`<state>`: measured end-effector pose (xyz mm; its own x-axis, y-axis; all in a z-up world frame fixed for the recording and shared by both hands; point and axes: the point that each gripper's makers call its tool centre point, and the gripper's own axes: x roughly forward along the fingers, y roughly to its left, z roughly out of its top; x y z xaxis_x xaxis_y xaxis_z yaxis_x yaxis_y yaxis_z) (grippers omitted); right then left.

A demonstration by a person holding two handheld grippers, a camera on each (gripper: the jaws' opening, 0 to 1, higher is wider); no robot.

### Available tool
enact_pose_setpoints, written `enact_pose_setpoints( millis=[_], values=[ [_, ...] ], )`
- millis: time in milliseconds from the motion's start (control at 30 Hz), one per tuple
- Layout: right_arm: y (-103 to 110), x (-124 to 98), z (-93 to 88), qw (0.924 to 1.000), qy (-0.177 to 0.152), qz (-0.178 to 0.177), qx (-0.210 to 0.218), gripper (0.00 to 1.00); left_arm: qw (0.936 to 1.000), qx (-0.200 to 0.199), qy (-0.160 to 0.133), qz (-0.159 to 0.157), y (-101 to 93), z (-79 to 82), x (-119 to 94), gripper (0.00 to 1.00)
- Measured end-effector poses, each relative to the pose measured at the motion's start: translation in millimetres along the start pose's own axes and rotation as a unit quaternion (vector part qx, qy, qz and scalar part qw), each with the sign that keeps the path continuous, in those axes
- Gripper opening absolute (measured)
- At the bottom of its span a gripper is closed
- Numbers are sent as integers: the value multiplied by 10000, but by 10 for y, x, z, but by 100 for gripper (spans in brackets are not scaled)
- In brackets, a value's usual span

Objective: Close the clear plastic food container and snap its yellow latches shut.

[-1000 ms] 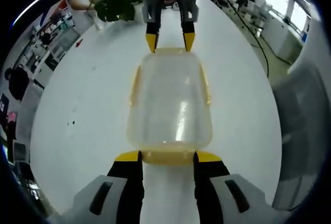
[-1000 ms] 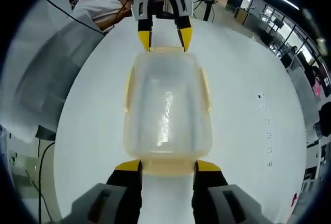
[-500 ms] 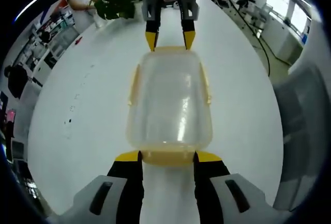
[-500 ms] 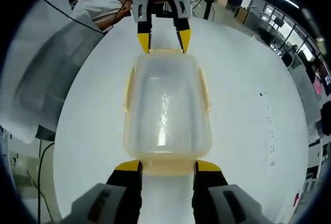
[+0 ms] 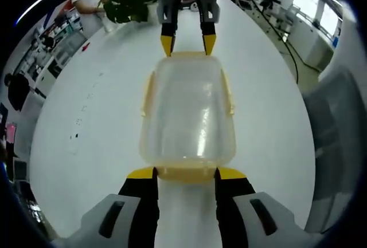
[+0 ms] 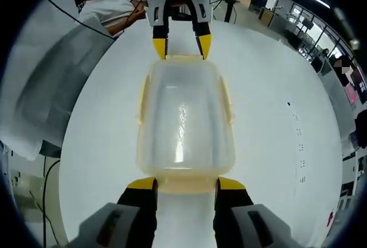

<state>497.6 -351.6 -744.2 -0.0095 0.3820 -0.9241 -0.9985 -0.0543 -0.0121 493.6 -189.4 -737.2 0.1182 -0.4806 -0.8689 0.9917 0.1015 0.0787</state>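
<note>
Clear container (image 5: 187, 113) sitting lid-on in the middle of the white table (image 5: 86, 139), well away from every edge. Left gripper (image 5: 185, 174) standing open, yellow-tipped jaws flanking the yellow latch (image 5: 184, 173) at its near end, touching or just beside it. Right gripper (image 5: 187, 44) facing from the far end, also spread open, tips meeting the opposite latch (image 5: 187, 56). Side latches (image 5: 149, 93) lying along the long sides. Potted plant (image 5: 129, 0) sitting toward the far table edge. Person in white (image 6: 112, 7) leaning at the table edge in the right gripper view.
</note>
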Motion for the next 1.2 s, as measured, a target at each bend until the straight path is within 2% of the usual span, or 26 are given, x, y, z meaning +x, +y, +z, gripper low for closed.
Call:
enact_pose_setpoints(
  millis=[100,133,167,267,333,433,500,567,600,700,733,767,833,867,900,933,967,1033,1100,1167,1200],
  values=[
    [12,-3,1,10000,-41,12,36,38,10000,60,15,-6,-2,-17,10,38],
    [38,2,-12,9997,-55,75,233,39,9999,83,87,-10,-6,-46,14,37],
    [24,1,-23,9998,-56,29,197,43,9997,206,124,4,-15,-69,13,40],
    [78,-26,-71,9996,-78,34,273,51,10000,83,13,12,-37,-57,-18,49],
    [119,-91,-39,9989,-205,33,420,56,10000,-33,-1,63,-32,-50,-90,46],
    [75,-193,-37,9982,-212,-202,526,50,9995,-230,-89,174,8,4,-184,44],
    [74,-222,4,9953,-345,-207,880,47,9977,-620,-148,218,0,52,-228,44],
    [30,-241,11,9936,-343,-350,1016,44,9949,-916,-261,324,34,123,-270,42],
    [31,-239,29,9911,-395,-353,1217,43,9914,-1214,-340,341,34,169,-285,42],
    [-9,-241,58,9856,-503,-447,1550,41,9875,-1469,-310,481,91,157,-277,42],
    [-16,-236,82,9833,-555,-452,1673,41,9846,-1626,-282,577,116,143,-273,41],
    [-18,-229,117,9787,-649,-445,1899,42,9787,-1925,-417,577,109,187,-261,41],
    [-24,-227,207,9728,-879,-424,2100,41,9735,-2166,-448,587,111,184,-255,39],
    [-35,-229,212,9705,-884,-461,2195,41,9694,-2328,-365,693,138,140,-253,36],
    [-50,-223,197,9680,-821,-506,2317,41,9654,-2506,-309,659,107,124,-236,35],
    [-54,-222,206,9674,-837,-511,2334,41,9632,-2588,-310,661,93,121,-224,35],
    [-45,-212,257,9616,-927,-514,2533,40,9608,-2669,-296,683,86,112,-213,36],
    [-49,-210,279,9595,-931,-533,2607,38,9553,-2836,-367,756,74,128,-208,36],
    [-67,-207,295,9524,-941,-609,2835,39,9520,-2934,-338,802,76,95,-181,36],
    [-78,-194,291,9469,-898,-640,3020,38,9456,-3119,-339,856,82,84,-176,36],
    [-91,-192,295,9439,-923,-697,3094,38,9387,-3309,-325,913,91,63,-172,36]
  ],
)
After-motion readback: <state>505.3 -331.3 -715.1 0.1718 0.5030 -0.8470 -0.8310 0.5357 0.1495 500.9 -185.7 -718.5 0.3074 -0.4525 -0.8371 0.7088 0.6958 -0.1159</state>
